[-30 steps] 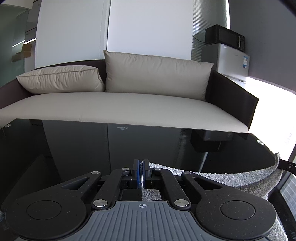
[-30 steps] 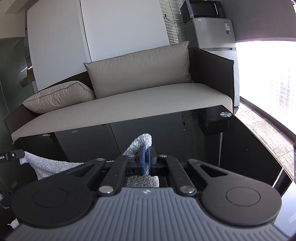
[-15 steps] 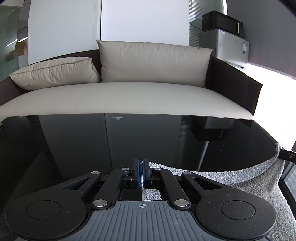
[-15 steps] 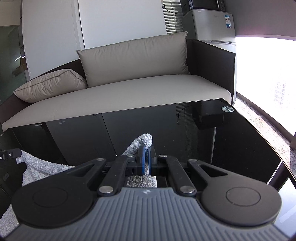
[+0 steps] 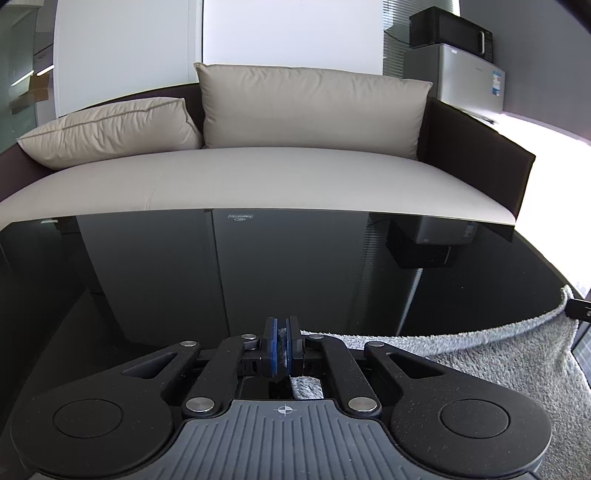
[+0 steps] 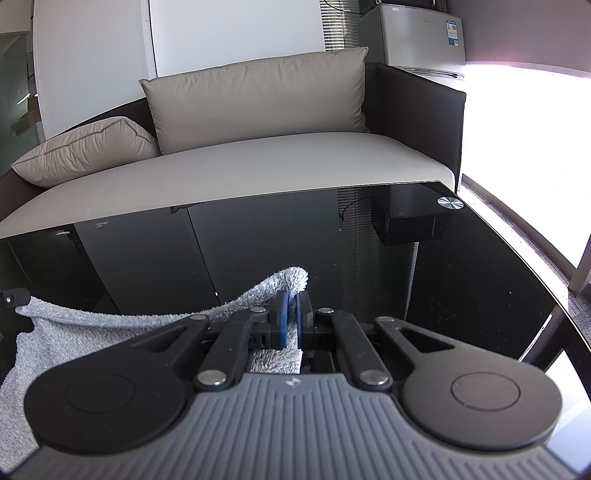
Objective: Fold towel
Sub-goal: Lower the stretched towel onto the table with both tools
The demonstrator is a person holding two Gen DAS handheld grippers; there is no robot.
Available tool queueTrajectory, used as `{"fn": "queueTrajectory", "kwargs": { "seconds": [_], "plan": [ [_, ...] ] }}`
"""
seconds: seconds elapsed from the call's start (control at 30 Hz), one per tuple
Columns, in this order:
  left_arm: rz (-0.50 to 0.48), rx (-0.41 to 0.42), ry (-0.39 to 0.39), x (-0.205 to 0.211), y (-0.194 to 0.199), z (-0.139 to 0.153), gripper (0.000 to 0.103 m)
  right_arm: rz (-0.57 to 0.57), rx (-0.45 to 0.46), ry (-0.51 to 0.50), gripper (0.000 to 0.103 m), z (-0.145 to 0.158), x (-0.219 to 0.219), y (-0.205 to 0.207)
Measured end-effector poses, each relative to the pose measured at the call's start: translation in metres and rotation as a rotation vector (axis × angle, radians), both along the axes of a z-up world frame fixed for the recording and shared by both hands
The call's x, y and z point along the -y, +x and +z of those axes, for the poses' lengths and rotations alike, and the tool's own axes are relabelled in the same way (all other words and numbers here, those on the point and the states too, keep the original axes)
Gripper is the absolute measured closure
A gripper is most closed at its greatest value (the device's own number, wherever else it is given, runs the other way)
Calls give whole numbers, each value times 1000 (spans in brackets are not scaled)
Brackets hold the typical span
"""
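A grey terry towel (image 5: pixel 498 354) hangs stretched between my two grippers above the black glass table (image 5: pixel 258 273). My left gripper (image 5: pixel 281 334) is shut on one corner of the towel, and the cloth runs off to the right. My right gripper (image 6: pixel 294 310) is shut on the other corner of the towel (image 6: pixel 85 332), whose tip sticks up past the pads and whose cloth runs off to the left. The tip of the right gripper shows at the right edge of the left wrist view (image 5: pixel 580 309).
A beige sofa (image 5: pixel 258 181) with two cushions stands just behind the table's far edge. A silver fridge (image 6: pixel 417 37) with a microwave (image 5: pixel 450 27) on top stands at the back right. The table's right edge (image 6: pixel 535 266) curves near a bright window.
Both grippers have moved forward and lower over the table with the towel. The sofa looks nearer, and the towel's top edge sags lower between the grippers.
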State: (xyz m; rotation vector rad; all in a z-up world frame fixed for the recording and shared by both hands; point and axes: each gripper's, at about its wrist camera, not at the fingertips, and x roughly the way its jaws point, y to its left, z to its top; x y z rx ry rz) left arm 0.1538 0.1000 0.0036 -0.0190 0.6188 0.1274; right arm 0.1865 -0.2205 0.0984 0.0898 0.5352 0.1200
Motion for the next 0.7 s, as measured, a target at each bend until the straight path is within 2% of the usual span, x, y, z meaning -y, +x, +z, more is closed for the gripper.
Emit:
{"fn": "queueTrajectory", "kwargs": {
  "seconds": [0.23, 0.33, 0.57, 0.7],
  "plan": [
    [4, -10, -6, -7, 0, 1, 96, -7, -22, -14, 97, -4, 0, 5],
    [-59, -27, -5, -1, -2, 4, 96, -5, -21, -25, 90, -5, -1, 6],
    [-160, -49, 10, 21, -3, -6, 96, -17, -15, -27, 80, -4, 0, 5],
    [-194, -67, 5, 27, -7, -7, 95, -15, -16, -23, 78, -4, 1, 5]
  ]
}}
